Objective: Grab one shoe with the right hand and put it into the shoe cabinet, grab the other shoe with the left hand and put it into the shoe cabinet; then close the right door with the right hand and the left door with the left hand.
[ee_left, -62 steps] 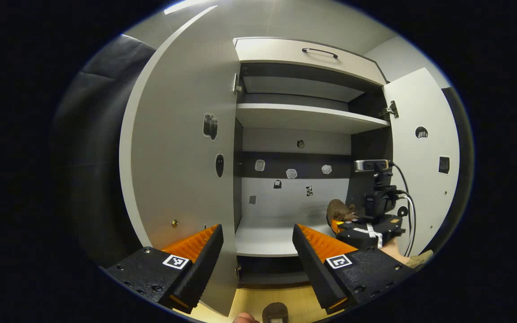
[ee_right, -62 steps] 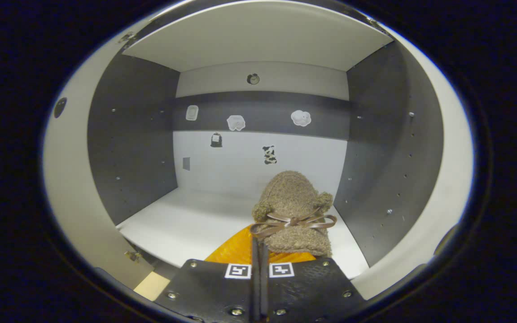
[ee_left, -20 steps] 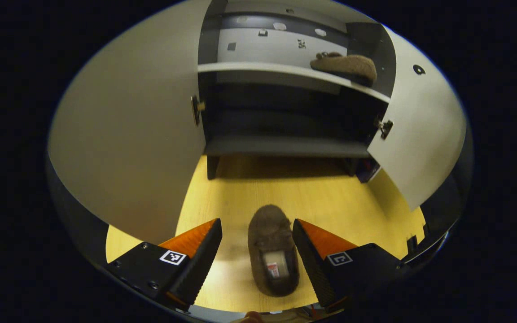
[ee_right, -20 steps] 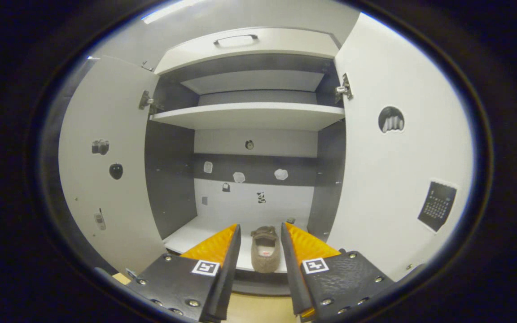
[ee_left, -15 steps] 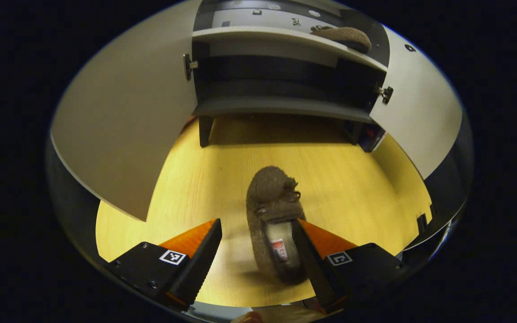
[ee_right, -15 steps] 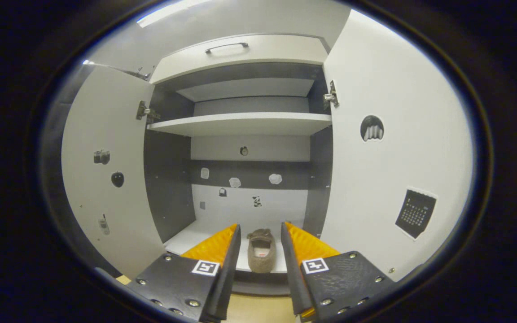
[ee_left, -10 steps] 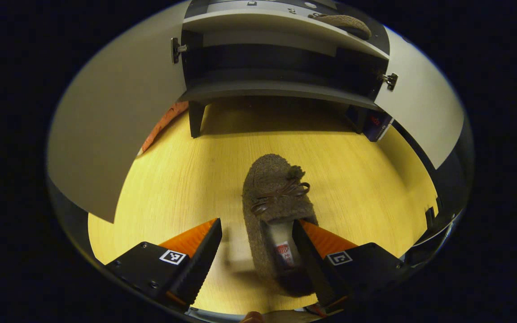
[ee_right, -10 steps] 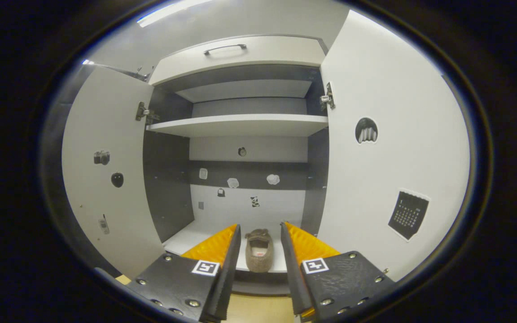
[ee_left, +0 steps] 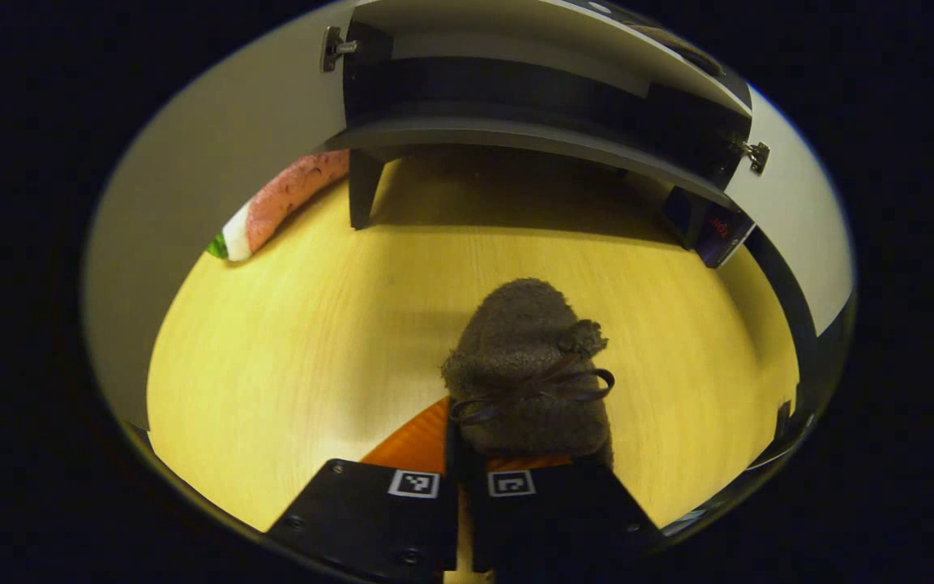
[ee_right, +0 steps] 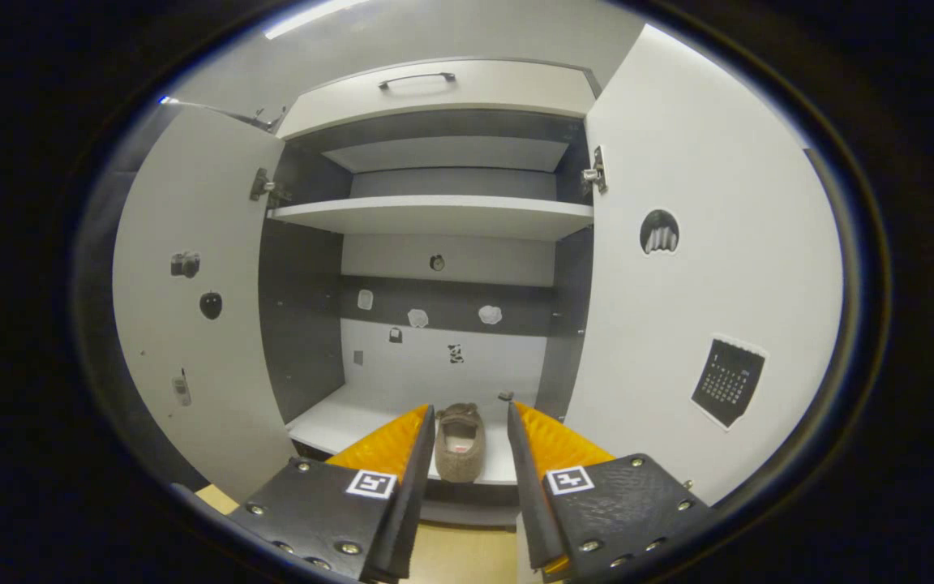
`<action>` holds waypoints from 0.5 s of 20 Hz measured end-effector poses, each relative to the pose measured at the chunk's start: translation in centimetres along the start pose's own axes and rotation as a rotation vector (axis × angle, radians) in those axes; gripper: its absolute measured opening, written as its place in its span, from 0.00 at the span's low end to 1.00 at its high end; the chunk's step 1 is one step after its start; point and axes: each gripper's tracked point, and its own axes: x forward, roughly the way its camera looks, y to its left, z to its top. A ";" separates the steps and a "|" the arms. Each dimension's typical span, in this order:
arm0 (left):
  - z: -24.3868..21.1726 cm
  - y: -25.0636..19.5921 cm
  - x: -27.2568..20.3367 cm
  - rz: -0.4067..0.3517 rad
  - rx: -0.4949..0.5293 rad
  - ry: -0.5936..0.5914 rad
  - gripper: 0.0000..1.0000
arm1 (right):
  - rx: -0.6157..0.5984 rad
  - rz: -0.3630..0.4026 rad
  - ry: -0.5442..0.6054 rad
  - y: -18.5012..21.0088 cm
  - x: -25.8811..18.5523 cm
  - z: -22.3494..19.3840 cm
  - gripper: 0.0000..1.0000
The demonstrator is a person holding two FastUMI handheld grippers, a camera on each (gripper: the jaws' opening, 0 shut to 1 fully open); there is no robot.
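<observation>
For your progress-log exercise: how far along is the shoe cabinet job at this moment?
Done: one fuzzy brown slipper sits on the white cabinet shelf. In hand: the left hand-held gripper is shut on the second fuzzy brown slipper on the yellow wooden floor. Left: shelving it and closing both doors.

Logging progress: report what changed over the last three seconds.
The right gripper let go of the first shoe on the cabinet shelf, backed out and opened. The left gripper dropped to the floor and closed on the second shoe. Both doors stay open.
</observation>
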 end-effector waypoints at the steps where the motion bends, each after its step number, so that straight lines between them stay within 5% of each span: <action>1: 0.2 -0.1 -0.4 0.002 -0.004 0.000 0.03 | 0.001 0.003 -0.001 0.0 0.0 0.0 0.53; 4: 3.3 -1.4 -2.9 -0.023 -0.004 -0.063 0.02 | 0.007 0.011 -0.007 0.0 0.0 0.2 0.53; 10: 17.3 -5.0 -12.4 -0.063 0.115 -0.356 0.02 | 0.011 0.036 -0.033 0.3 -0.1 0.6 0.53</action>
